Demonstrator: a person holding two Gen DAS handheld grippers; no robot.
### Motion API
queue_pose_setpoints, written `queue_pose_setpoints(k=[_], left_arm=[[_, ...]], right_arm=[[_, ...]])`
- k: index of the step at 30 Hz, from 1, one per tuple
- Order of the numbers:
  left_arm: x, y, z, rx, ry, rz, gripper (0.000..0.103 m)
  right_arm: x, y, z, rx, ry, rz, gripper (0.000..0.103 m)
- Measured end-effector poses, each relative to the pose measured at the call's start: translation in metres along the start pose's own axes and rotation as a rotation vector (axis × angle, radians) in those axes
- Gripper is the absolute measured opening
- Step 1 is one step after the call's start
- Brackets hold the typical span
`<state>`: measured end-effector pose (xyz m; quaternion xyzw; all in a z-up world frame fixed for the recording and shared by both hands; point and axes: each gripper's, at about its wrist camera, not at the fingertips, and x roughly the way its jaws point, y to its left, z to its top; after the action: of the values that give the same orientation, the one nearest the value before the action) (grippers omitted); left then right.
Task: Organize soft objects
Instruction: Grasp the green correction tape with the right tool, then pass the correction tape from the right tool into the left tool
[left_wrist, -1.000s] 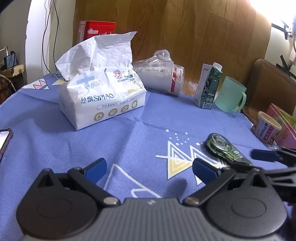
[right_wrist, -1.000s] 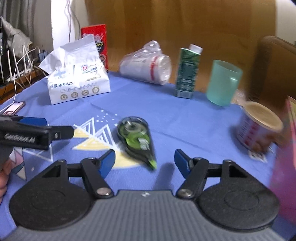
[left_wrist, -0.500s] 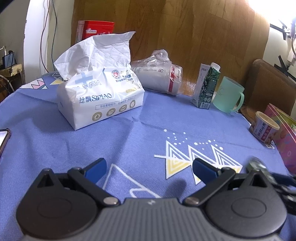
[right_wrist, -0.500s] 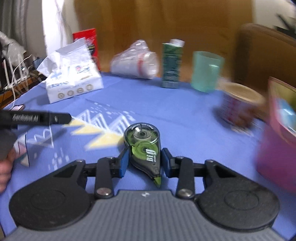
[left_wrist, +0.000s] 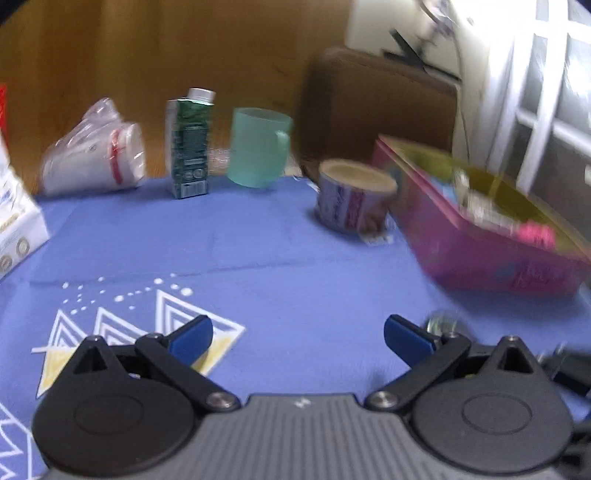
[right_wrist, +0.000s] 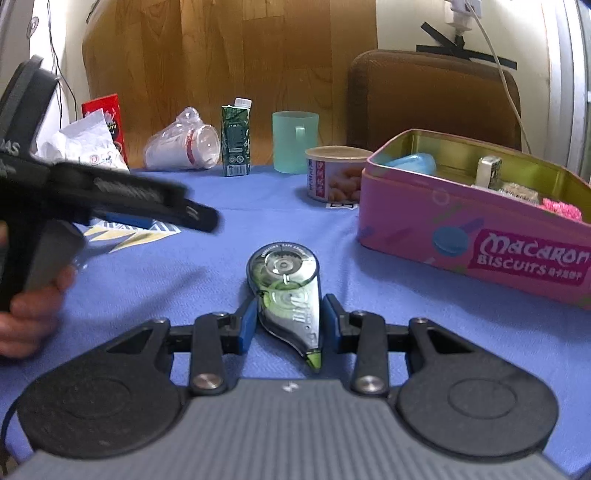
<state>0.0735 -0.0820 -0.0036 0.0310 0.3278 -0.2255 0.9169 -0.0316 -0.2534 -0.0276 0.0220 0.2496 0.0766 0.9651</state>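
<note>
My right gripper (right_wrist: 288, 321) is shut on a green and clear correction tape dispenser (right_wrist: 286, 288), held just above the blue tablecloth (right_wrist: 258, 221). An open pink biscuit tin (right_wrist: 476, 229) with several small items inside sits to its right; in the left wrist view the pink biscuit tin (left_wrist: 491, 236) lies ahead on the right. My left gripper (left_wrist: 295, 338) is open with nothing between its blue pads, over the blue tablecloth (left_wrist: 258, 258). From the right wrist view the left gripper (right_wrist: 177, 216) reaches in from the left, held by a hand (right_wrist: 29, 314). A white tissue pack (right_wrist: 85, 147) stands at the far left.
Along the far edge stand a bagged stack of cups (right_wrist: 181, 147), a green carton (right_wrist: 236, 136), a teal mug (right_wrist: 295, 146) and a snack can (right_wrist: 334, 173). A red box (right_wrist: 105, 118) and a brown chair back (right_wrist: 432, 99) lie behind.
My right gripper closed on the tape dispenser, lifted it and carried it right toward the pink tin. My left gripper swung right, away from the tissue pack, staying open.
</note>
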Motion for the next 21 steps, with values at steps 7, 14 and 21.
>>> queue_pose_setpoints(k=[7, 14, 21], left_arm=[[-0.005, 0.022, -0.001, -0.095, -0.01, -0.031, 0.102], [-0.004, 0.021, 0.0, -0.085, -0.009, -0.034, 0.102], [-0.004, 0.02, -0.001, -0.085, -0.01, -0.03, 0.102]], right_arm=[[-0.004, -0.005, -0.003, 0.019, -0.005, 0.007, 0.041], [-0.005, -0.002, -0.004, -0.001, -0.007, -0.009, 0.041], [-0.005, 0.0, -0.005, -0.008, -0.007, -0.016, 0.041]])
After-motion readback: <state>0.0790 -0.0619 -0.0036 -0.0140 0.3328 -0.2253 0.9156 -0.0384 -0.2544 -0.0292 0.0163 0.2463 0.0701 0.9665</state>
